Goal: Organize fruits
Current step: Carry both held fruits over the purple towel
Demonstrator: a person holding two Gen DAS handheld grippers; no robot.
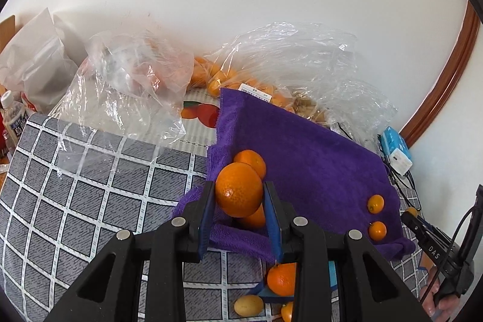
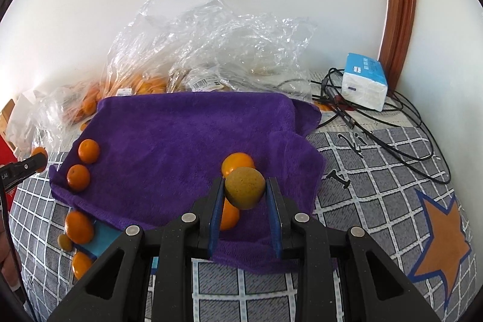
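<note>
My left gripper [image 1: 238, 198] is shut on a large orange tangerine [image 1: 238, 189], held above the left part of the purple towel [image 1: 302, 147]. Two tangerines [image 1: 252, 160] lie on the towel just behind and below it. My right gripper [image 2: 245, 193] is shut on a yellow-green kumquat [image 2: 245, 191] over the towel's right part [image 2: 181, 135], with two small orange fruits [image 2: 237, 163] under it. Two tangerines [image 2: 88, 151] lie at the towel's left edge. More fruit [image 2: 79, 227] lies on the checked cloth by a blue card.
Clear plastic bags [image 2: 211, 50] holding oranges stand behind the towel against the wall. A tissue pack [image 2: 365, 80] and black cables [image 2: 392, 122] lie at the back right. A bottle [image 1: 13, 113] and white bags [image 1: 36, 59] are far left. The grey checked cloth [image 1: 90, 186] covers the table.
</note>
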